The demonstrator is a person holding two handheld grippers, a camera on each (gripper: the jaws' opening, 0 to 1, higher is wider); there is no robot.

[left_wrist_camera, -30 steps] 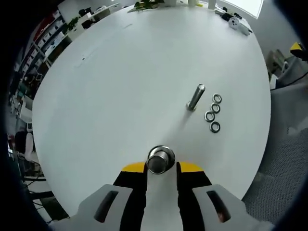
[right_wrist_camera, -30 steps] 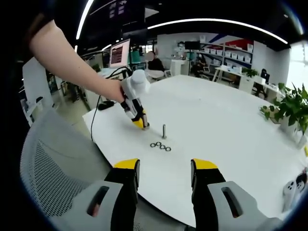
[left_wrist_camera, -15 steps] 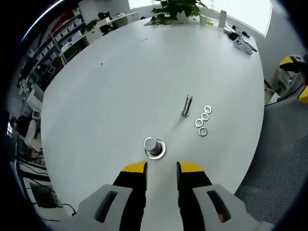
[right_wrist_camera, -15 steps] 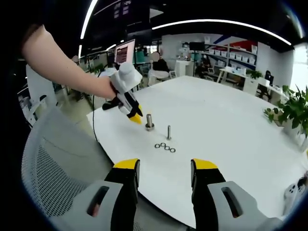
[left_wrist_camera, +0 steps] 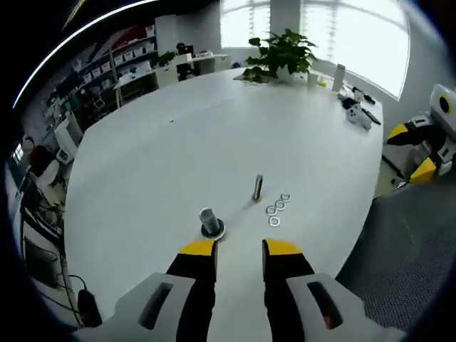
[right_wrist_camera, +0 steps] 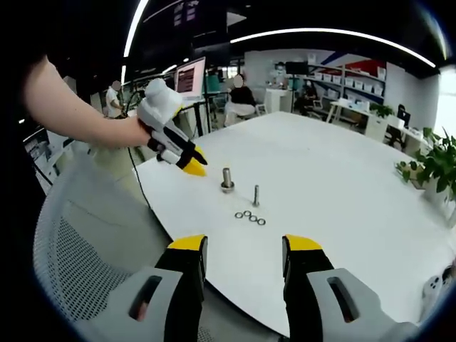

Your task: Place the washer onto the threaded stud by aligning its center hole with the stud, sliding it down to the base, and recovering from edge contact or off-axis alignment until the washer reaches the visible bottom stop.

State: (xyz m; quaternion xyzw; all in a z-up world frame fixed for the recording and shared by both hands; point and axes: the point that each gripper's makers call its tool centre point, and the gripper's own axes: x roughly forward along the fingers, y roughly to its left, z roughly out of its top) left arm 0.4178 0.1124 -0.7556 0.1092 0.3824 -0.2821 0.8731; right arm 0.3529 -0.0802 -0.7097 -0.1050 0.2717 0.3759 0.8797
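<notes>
An open office is seen behind a large white round table (left_wrist_camera: 178,142), with shelving and a potted plant (left_wrist_camera: 279,53) at its far side.

Four washers (left_wrist_camera: 276,209) are laid in a short row on the table, touching or nearly touching one another, just beside a slim threaded stud (left_wrist_camera: 257,187) that stands upright. In the right gripper view the same washers (right_wrist_camera: 250,216) are seen in front of the stud (right_wrist_camera: 256,195). No washer is seen on the stud.

A thicker bolt with a wide flanged base (left_wrist_camera: 209,222) is stood upright near the stud, just ahead of the left gripper (left_wrist_camera: 238,249). Nothing is held by that gripper: its yellow-tipped jaws are parted, and the washers lie ahead and to the right of them.

The right gripper (right_wrist_camera: 243,246) is held well back from the washers, near the table edge, its jaws spread wide with nothing between them. A mesh chair (right_wrist_camera: 71,242) is seen beside it.
</notes>
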